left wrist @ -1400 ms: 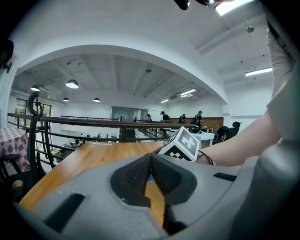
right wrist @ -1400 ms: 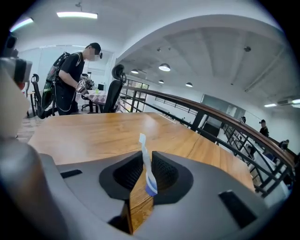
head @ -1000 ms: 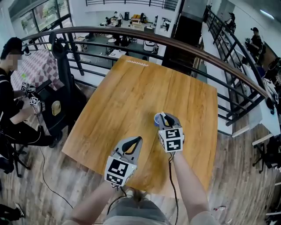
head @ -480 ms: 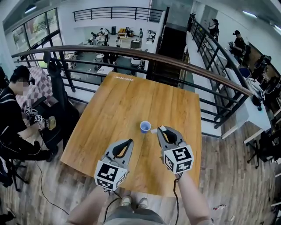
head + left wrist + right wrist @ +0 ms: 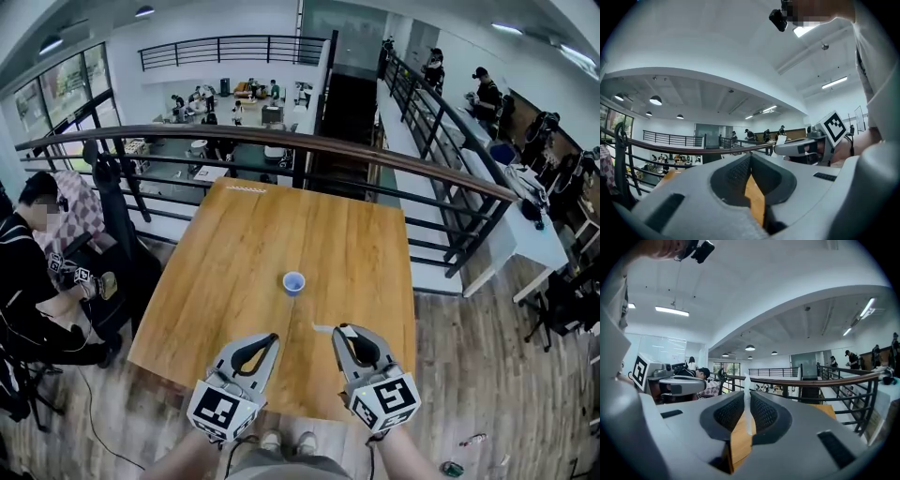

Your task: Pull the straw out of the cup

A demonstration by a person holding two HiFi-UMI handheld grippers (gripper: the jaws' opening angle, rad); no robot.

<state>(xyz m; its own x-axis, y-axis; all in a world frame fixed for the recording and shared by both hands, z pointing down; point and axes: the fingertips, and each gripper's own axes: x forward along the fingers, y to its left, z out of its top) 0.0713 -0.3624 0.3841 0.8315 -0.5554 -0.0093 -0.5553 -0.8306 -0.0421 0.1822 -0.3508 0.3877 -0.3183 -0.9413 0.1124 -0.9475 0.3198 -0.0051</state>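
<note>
Your left tongs [image 5: 271,337] hover over the near edge of the wooden surface [image 5: 361,234], tips pressed together on nothing, with only bare wood showing through the gap behind them. Ahead, between your two hands, the small blue cup [image 5: 293,282] stands upright and alone near the middle of the surface, with no straw in it. To its right and nearer you, your right tongs [image 5: 339,330] are clamped on the thin white straw [image 5: 747,401], which juts out past the pads, well apart from the cup. By the look of it, the pull itself is done: the straw is free and the cup is not tipped. What seems left is only to set the straw down or hold it clear.
</note>
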